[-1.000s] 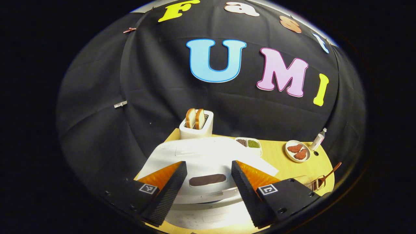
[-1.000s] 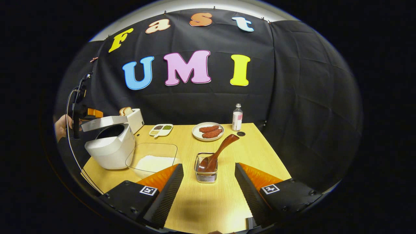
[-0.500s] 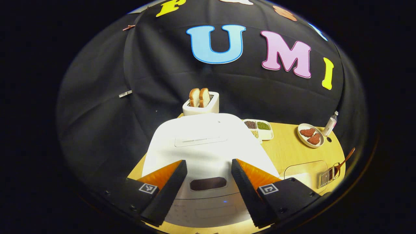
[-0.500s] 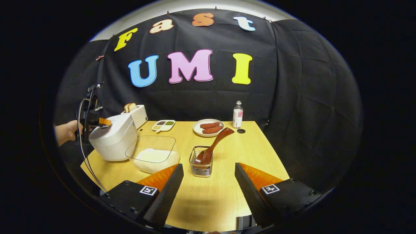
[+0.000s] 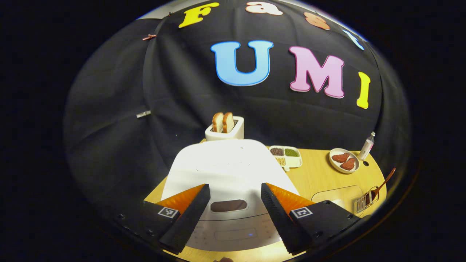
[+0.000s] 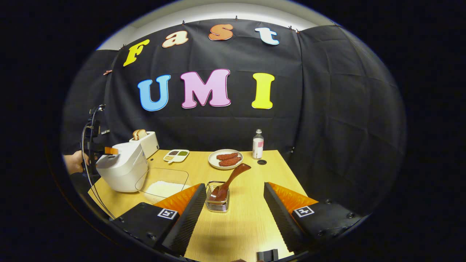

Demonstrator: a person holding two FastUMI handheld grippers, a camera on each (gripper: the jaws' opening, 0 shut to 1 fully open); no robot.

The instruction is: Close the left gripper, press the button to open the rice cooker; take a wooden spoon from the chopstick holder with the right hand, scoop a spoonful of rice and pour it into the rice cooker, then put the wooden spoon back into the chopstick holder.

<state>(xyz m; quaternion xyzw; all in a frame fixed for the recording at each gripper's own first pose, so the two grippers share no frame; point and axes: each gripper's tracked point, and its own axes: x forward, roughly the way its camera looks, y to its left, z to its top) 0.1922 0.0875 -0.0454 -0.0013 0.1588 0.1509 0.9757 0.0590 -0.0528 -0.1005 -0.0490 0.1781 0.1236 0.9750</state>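
Observation:
The white rice cooker [image 5: 227, 171] sits with its lid down right under my left gripper [image 5: 233, 186], which is open, a finger over each side of the lid's front. A dark oval button [image 5: 228, 205] lies between them, untouched. In the right gripper view the cooker [image 6: 122, 171] stands at the table's left edge, with a hand [image 6: 74, 162] behind it. My right gripper [image 6: 235, 185] is open above the table. The wire chopstick holder [image 6: 217, 198] stands just inside its left finger, and the wooden spoon [image 6: 229, 178] leans in it, handle up to the right.
A clear container of rice [image 6: 164, 183] sits between cooker and holder. Along the back stand a toaster with bread [image 6: 145, 142], a divided dish of beans [image 6: 176, 155], a plate of meat [image 6: 225, 159] and a small bottle [image 6: 257, 143]. The table's [image 6: 240, 225] right edge is close.
The cooker's lid, raised one second ago, has come down and is shut. My left gripper lifted slightly above it. My right gripper drew back from the chopstick holder.

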